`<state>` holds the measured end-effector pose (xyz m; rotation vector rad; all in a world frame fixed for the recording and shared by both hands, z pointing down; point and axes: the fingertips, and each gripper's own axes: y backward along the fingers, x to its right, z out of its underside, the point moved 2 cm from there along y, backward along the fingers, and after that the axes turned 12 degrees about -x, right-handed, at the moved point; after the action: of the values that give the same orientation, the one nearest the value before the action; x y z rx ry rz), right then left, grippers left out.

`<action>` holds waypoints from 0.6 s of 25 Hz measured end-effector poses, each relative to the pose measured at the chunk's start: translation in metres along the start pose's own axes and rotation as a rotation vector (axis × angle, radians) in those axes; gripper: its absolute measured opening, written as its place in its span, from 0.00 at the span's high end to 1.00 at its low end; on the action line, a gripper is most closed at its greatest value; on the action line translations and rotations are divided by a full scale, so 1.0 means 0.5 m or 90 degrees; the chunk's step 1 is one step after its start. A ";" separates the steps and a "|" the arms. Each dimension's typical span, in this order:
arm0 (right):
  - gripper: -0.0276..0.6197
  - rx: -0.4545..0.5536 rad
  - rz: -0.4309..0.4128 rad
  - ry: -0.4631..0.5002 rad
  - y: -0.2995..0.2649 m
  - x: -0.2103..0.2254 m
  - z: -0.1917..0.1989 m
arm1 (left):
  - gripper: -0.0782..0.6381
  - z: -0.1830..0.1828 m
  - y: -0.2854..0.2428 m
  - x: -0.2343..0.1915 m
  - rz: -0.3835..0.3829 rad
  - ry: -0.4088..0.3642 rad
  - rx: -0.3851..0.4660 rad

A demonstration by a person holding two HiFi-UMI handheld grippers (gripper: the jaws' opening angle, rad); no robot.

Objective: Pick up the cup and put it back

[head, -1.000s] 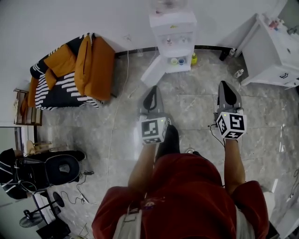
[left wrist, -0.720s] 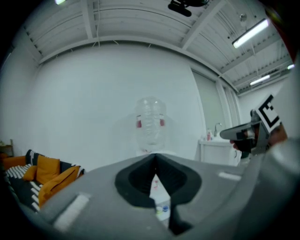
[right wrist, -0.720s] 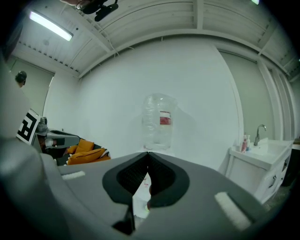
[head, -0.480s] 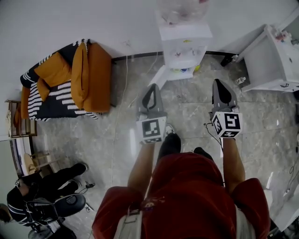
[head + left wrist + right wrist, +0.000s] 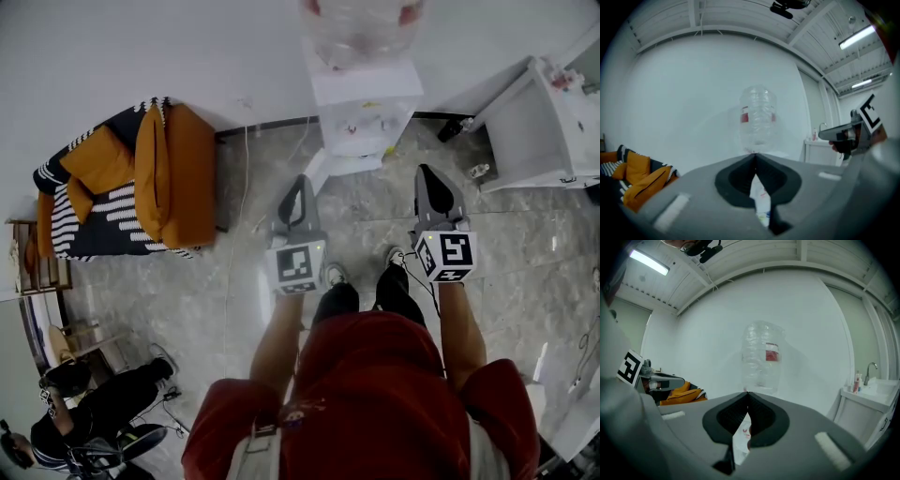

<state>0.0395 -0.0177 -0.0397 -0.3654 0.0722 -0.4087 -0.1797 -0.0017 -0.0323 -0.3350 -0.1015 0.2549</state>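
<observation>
Left tool (image 5: pixel 298 184): clenched, tips together, nothing gripped | Right tool (image 5: pixel 427 172): clenched, nothing gripped | Both: side by side, level, pointing at the water dispenser (image 5: pixel 362 105) against the wall | Cup: can't be made out; only small coloured shapes low on the dispenser front | Sofa (image 5: pixel 117 187): well off to the left

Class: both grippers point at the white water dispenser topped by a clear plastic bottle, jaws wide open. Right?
No: the jaws are shut, as the gripper views show for the left gripper and right gripper. Both do point at the white water dispenser topped by the clear plastic bottle.
</observation>
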 end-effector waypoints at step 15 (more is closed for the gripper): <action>0.96 0.008 -0.056 0.001 -0.049 0.247 -0.009 | 0.89 -0.071 -0.133 0.181 -0.046 -0.013 -0.006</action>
<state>0.1429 -0.0898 -0.0346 -0.3560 0.0553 -0.4962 -0.0724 -0.0498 -0.0384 -0.3377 -0.1344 0.1869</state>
